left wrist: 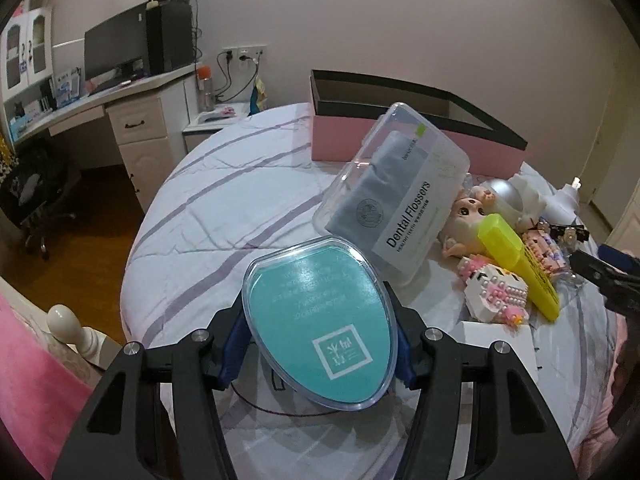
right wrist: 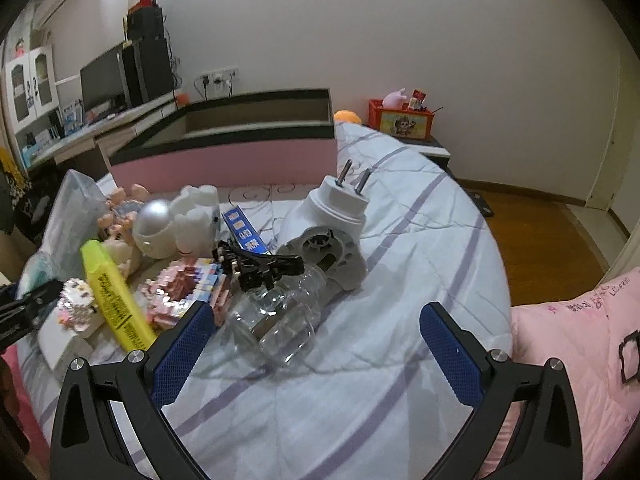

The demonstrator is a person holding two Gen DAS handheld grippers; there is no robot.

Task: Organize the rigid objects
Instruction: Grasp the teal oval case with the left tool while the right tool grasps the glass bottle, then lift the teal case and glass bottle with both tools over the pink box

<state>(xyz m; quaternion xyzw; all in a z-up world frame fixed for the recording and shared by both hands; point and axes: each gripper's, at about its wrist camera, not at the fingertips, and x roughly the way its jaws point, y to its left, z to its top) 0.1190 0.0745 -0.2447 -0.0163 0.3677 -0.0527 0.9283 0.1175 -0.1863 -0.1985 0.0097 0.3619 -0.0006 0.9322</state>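
Observation:
A teal oval case with a clear rim sits between the blue pads of my left gripper, which is shut on its two long edges just above the striped bedspread. Behind it a clear Dental Flossers box leans on a pile of small things: a doll, a yellow highlighter and a pink block figure. My right gripper hangs open over the bed. Just ahead of its fingers lies a clear bottle, untouched. A white plug device and a black hair clip lie beyond the bottle.
An open pink box with a black rim stands at the far side of the bed. A desk with a monitor is at the left and a white bedpost near my left gripper. A pink quilt lies at the right.

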